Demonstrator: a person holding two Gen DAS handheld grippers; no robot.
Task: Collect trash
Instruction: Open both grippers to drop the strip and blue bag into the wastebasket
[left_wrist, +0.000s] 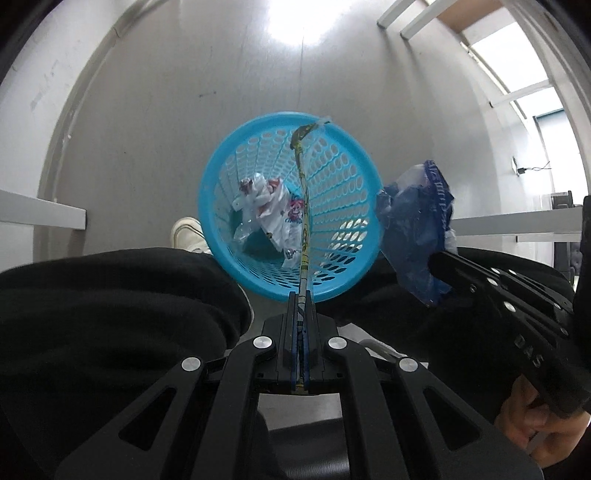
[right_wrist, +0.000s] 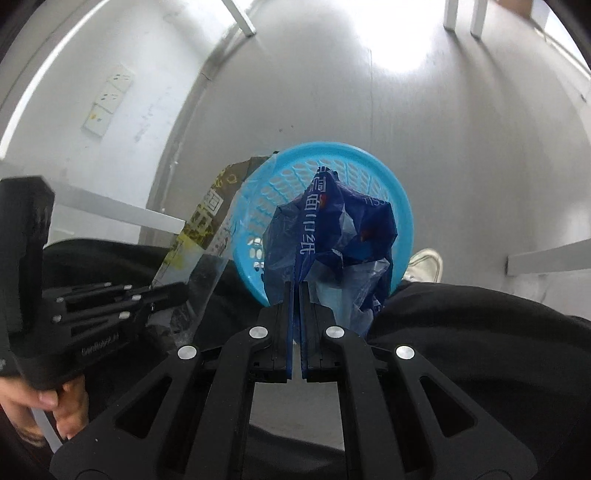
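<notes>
Clamped in my left gripper (left_wrist: 302, 295) is a flat yellow wrapper (left_wrist: 303, 206) seen edge-on, my right gripper (right_wrist: 296, 286) is shut on a crumpled blue bag (right_wrist: 343, 229), and both hang over the blue basket (left_wrist: 218, 192) on the grey floor (left_wrist: 155, 110), white trash (left_wrist: 269, 214) inside.

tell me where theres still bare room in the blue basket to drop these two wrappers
The basket is free along its far wall and right side, where the holed wall shows bare. The near-left bottom is crowded with crumpled white wrappers. The left gripper holds a flat yellow wrapper over the middle; the right gripper holds a blue bag.
</notes>
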